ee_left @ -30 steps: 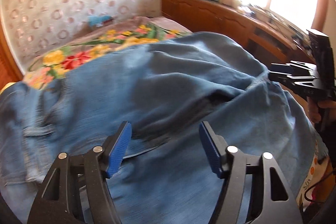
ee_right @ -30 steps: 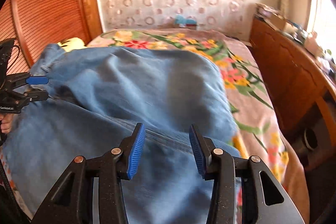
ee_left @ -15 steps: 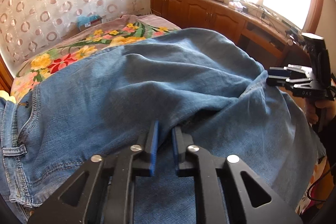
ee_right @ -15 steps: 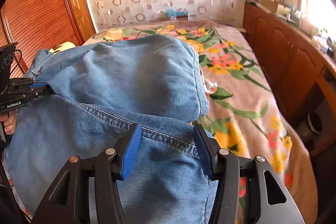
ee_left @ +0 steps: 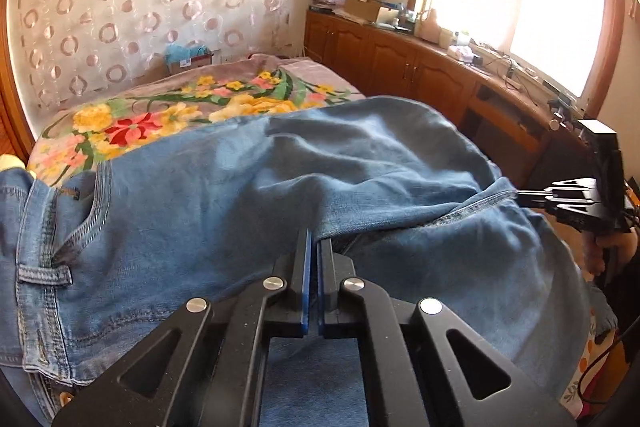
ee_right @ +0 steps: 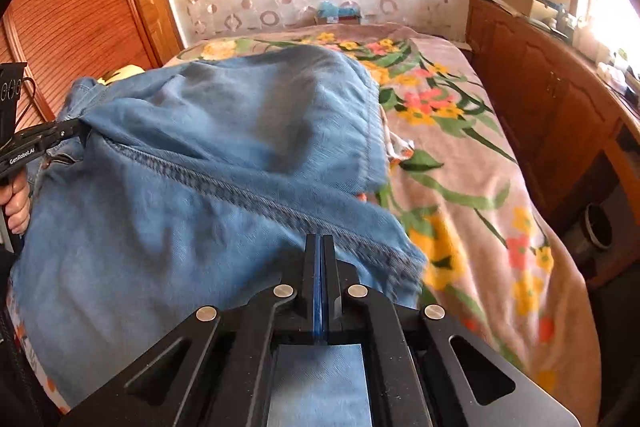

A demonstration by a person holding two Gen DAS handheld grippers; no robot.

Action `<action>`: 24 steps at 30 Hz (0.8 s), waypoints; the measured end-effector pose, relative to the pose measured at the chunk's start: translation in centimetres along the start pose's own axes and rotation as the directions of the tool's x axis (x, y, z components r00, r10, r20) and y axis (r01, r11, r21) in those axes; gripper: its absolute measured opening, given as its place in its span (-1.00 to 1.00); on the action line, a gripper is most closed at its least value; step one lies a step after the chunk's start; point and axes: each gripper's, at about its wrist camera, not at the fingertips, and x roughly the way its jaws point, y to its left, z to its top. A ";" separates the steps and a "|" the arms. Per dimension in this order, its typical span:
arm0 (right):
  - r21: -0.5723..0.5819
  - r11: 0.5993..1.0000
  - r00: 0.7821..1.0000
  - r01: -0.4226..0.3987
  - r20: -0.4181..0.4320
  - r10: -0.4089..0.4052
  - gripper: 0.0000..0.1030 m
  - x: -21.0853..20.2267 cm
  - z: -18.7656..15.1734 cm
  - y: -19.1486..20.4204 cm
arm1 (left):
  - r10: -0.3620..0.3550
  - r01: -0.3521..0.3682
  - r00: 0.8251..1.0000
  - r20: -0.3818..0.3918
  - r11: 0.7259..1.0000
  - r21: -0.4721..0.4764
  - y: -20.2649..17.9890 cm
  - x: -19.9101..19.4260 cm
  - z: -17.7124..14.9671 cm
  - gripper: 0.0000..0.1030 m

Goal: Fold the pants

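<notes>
A bed (ee_right: 480,163) under a flowered blanket fills the room, and the blue denim pants (ee_left: 248,195) lie across its near side, long axis running left to right in front of the person. The waistband, belt loop and pocket stitching lie toward the person's left; the hemmed leg ends lie toward the right. The far leg lies flat on the blanket, while the near one is bunched over it, with its stitched seam running diagonally between the two grippers.

That seam line is what the next move turns on, I'd say. Each gripper is on the near edge of the cloth, the left toward the waist, the right toward the hems, so the fabric lies ahead of and below both, and folding likely means carrying that edge away, over the far leg.

The left gripper (ee_left: 313,247) has its fingers pressed together, having just closed, and a fold of denim is pinched at their tips. The right gripper (ee_right: 319,247) has also just closed; its fingers meet on the cloth right at the stitched seam, close to the frayed hem corner.

The denim looks soft, faded and rumpled, with shallow creases across the upper leg.
</notes>
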 end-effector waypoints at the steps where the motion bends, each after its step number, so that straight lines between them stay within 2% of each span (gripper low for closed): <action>1: 0.004 1.000 1.000 0.011 -0.002 -0.011 -1.00 -0.2 -0.1 -0.2 | 0.000 0.000 1.000 -0.008 1.000 -0.002 0.2 0.4 -0.3 -0.94; 4: 0.039 0.998 0.999 0.040 0.019 -0.040 -1.00 -0.9 0.2 -1.1 | -0.002 0.002 1.000 -0.023 1.000 -0.005 0.4 1.2 -0.9 -0.94; 5: 0.055 0.997 0.999 0.045 0.025 -0.047 -0.94 -1.0 0.4 -1.4 | -0.005 0.004 1.000 -0.025 1.000 -0.006 0.5 1.3 -1.0 -0.94; 7: 0.073 0.995 0.997 0.064 0.035 -0.067 -0.69 -0.9 1.2 -1.8 | -0.010 0.010 1.000 -0.028 1.000 -0.009 0.7 1.5 -1.2 -0.94; 9: 0.086 0.995 0.998 0.045 0.047 -0.049 -0.34 -0.5 2.0 -2.0 | -0.015 0.015 0.999 -0.033 1.000 -0.011 0.8 1.8 -1.4 -0.94; 12: 0.117 0.993 0.998 0.007 0.058 -0.014 -0.17 0.7 3.1 -2.4 | -0.025 0.024 0.999 -0.036 1.000 -0.016 0.9 1.9 -1.4 -0.94; 20: 0.250 0.964 0.995 -0.095 0.005 0.097 -0.16 5.0 4.3 -5.3 | -0.041 0.041 0.998 -0.039 0.999 -0.022 1.0 1.9 -1.5 -0.94; 21: 0.258 0.961 0.995 -0.101 0.008 0.103 -0.23 5.1 4.5 -5.7 | -0.042 0.042 0.998 -0.037 0.999 -0.022 1.0 1.9 -1.5 -0.94; 23: 0.252 0.963 0.995 -0.095 0.022 0.093 -0.66 4.7 4.8 -5.9 | -0.039 0.039 0.999 -0.029 0.999 -0.018 1.0 1.7 -1.5 -0.94; 24: 0.237 0.968 0.996 -0.085 0.027 0.081 -0.72 4.2 5.1 -5.7 | -0.038 0.038 0.999 -0.025 0.999 -0.016 1.0 1.5 -1.5 -0.94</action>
